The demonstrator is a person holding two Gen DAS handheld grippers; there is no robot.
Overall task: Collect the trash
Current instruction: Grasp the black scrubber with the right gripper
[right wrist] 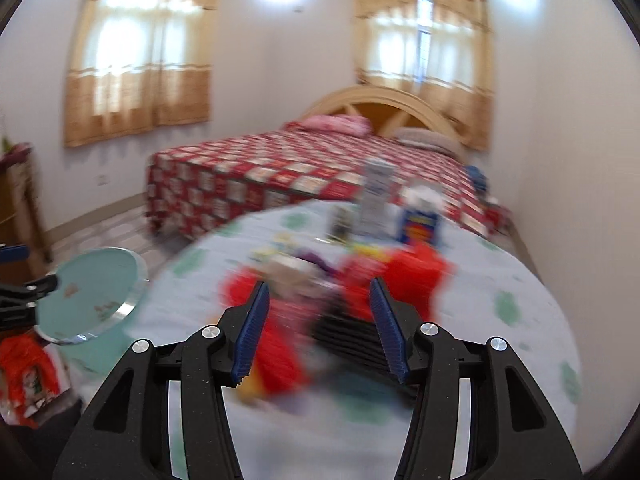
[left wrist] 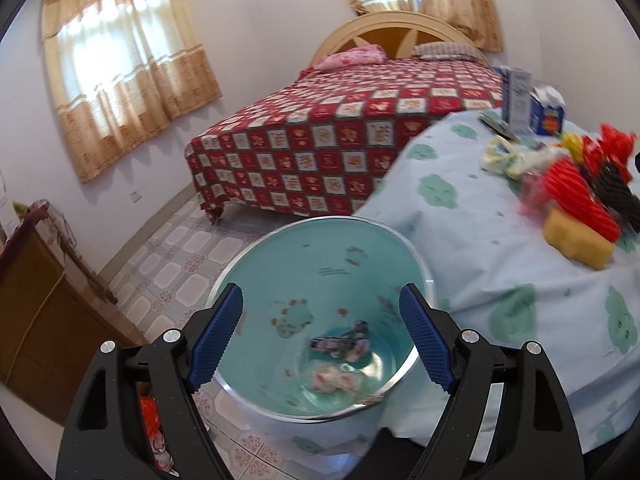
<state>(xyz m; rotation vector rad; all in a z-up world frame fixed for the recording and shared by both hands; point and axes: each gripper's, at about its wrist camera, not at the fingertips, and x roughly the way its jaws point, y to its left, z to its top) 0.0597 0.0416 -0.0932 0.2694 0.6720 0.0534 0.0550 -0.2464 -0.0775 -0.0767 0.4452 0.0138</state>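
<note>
My left gripper (left wrist: 320, 296) is open above a teal bin (left wrist: 320, 248) with a metal rim, and nothing sits between its blue pads. A few crumpled wrappers (left wrist: 340, 360) lie at the bin's bottom. To the right, on a table with a light blue cloth (left wrist: 480, 240), sits a pile of red, black and yellow trash (left wrist: 576, 196). The right wrist view is blurred. My right gripper (right wrist: 319, 285) stands open just above and in front of that pile (right wrist: 400, 276), its pads touching nothing. The bin (right wrist: 92, 292) stands left of the table.
Two cartons (left wrist: 546, 110) stand at the table's far edge. A bed with a red checked cover (left wrist: 320, 140) fills the back of the room. A wooden cabinet (left wrist: 40, 320) is at the left. A red bag (right wrist: 24, 376) lies on the floor by the bin.
</note>
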